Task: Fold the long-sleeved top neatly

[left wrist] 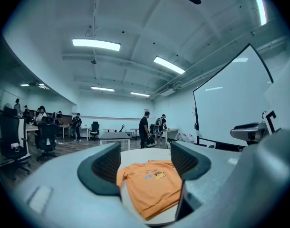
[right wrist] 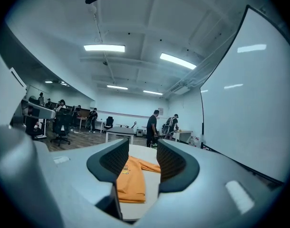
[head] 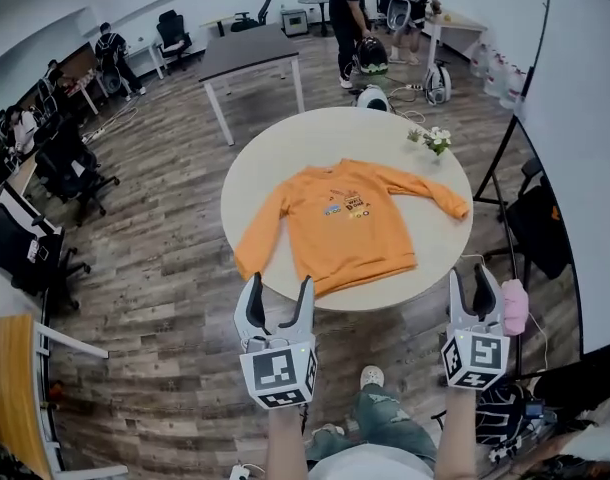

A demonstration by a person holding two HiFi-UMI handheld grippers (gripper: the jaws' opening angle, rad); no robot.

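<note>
An orange long-sleeved top (head: pixel 342 220) lies flat, front up, on a round cream table (head: pixel 275 163), both sleeves spread out to the sides. Its hem faces me. My left gripper (head: pixel 278 301) hangs open just off the table's near edge, below the top's left hem corner. My right gripper (head: pixel 470 290) is open too, off the table's near right edge. Neither touches the cloth. Between the left gripper's open jaws I see the top (left wrist: pixel 152 184); the right gripper view shows the top (right wrist: pixel 130 179) through its gap.
A small vase of flowers (head: pixel 435 140) stands at the table's far right. A whiteboard (head: pixel 585 148) on a stand rises at the right. A grey desk (head: pixel 247 53) and people (head: pixel 349 18) are beyond the table; office chairs (head: pixel 70 168) at the left.
</note>
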